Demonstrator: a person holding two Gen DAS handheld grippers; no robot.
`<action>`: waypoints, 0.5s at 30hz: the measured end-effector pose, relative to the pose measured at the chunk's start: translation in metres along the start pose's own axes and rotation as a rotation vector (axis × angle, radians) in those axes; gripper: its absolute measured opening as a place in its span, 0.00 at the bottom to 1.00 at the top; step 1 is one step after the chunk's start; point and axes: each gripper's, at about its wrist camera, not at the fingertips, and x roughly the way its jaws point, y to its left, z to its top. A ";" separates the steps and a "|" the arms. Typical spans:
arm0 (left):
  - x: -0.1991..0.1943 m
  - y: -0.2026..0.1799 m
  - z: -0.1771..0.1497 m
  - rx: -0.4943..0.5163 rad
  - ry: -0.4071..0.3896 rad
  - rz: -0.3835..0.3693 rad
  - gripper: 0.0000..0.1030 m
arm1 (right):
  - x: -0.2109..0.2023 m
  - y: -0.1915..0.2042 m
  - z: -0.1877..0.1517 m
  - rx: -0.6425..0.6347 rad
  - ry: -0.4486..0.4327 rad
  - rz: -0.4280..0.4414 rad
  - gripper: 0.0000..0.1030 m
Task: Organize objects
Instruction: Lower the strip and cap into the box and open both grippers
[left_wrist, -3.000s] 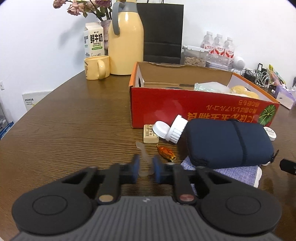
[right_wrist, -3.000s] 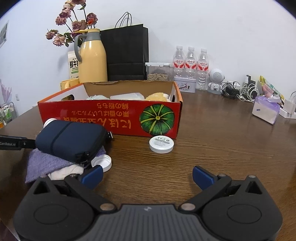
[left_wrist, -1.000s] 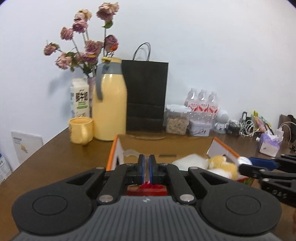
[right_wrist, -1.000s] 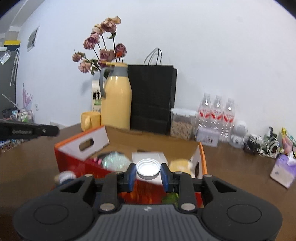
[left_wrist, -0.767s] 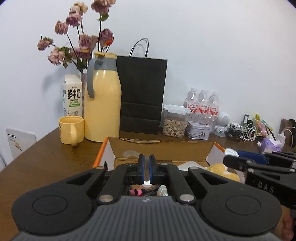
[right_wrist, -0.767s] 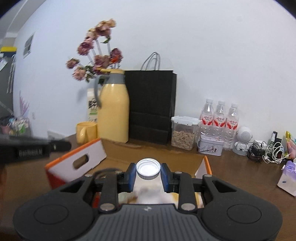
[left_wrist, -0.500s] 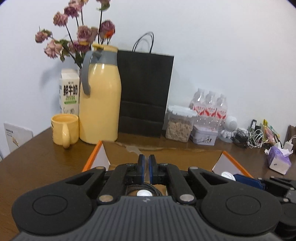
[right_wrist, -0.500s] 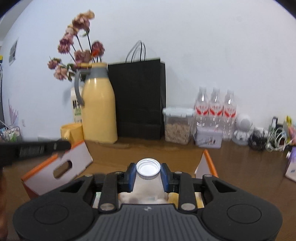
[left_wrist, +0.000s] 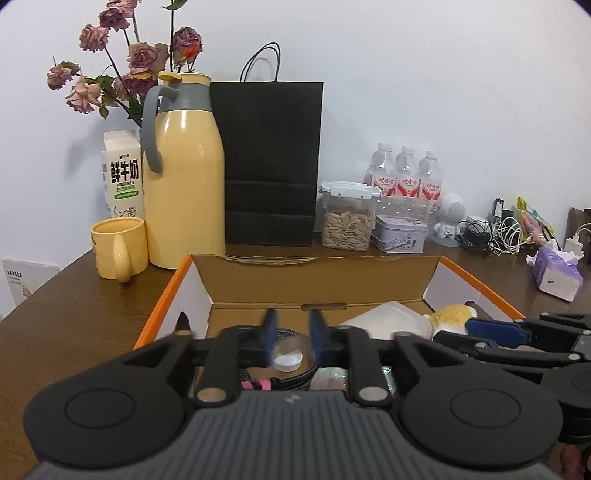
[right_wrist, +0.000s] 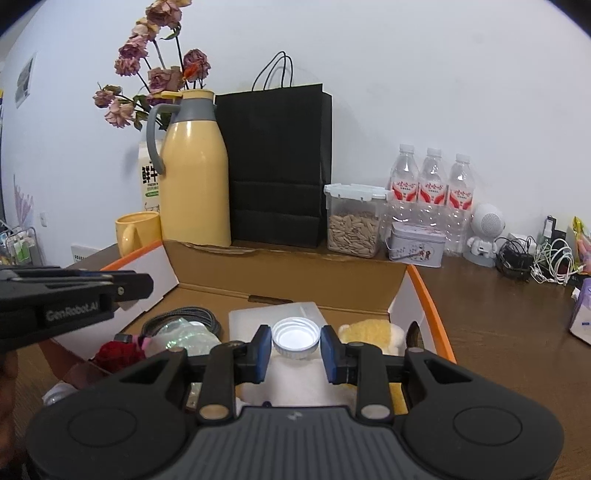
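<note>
An open red-and-orange cardboard box (left_wrist: 162, 317) (right_wrist: 428, 295) lies under both grippers. My left gripper (left_wrist: 290, 339) (right_wrist: 144, 286) hovers over its left half. Its jaws are opening and nothing shows between the pads. Under them a small white round piece (left_wrist: 286, 360) rests on a braided cable coil (right_wrist: 199, 317). My right gripper (right_wrist: 295, 334) (left_wrist: 469, 326) hangs over the right half. A white bottle cap (right_wrist: 295, 338) sits between its pads, and those jaws are starting to open. A clear flat container (right_wrist: 255, 317) and a yellow plush (right_wrist: 369, 332) are in the box.
Behind the box stand a yellow thermos (left_wrist: 183, 177), a yellow mug (left_wrist: 118, 251), a milk carton (left_wrist: 123, 173), a black paper bag (left_wrist: 271, 162), a seed jar (left_wrist: 349, 218), a tin (left_wrist: 400, 232) and water bottles (left_wrist: 406, 177). Cables (left_wrist: 495, 236) and a tissue pack (left_wrist: 557, 273) lie at right.
Both grippers came forward and down over the open box. The left jaws, shut before, have parted. The right gripper still carries the white cap.
</note>
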 end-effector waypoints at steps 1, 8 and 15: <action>-0.001 0.000 0.000 -0.001 -0.006 0.001 0.38 | -0.001 0.000 -0.001 -0.001 0.001 -0.001 0.34; -0.015 0.002 0.000 -0.014 -0.081 0.010 0.87 | -0.009 -0.001 -0.002 -0.002 -0.037 -0.033 0.84; -0.017 0.001 0.001 -0.021 -0.097 0.021 1.00 | -0.013 -0.002 -0.002 -0.003 -0.064 -0.048 1.00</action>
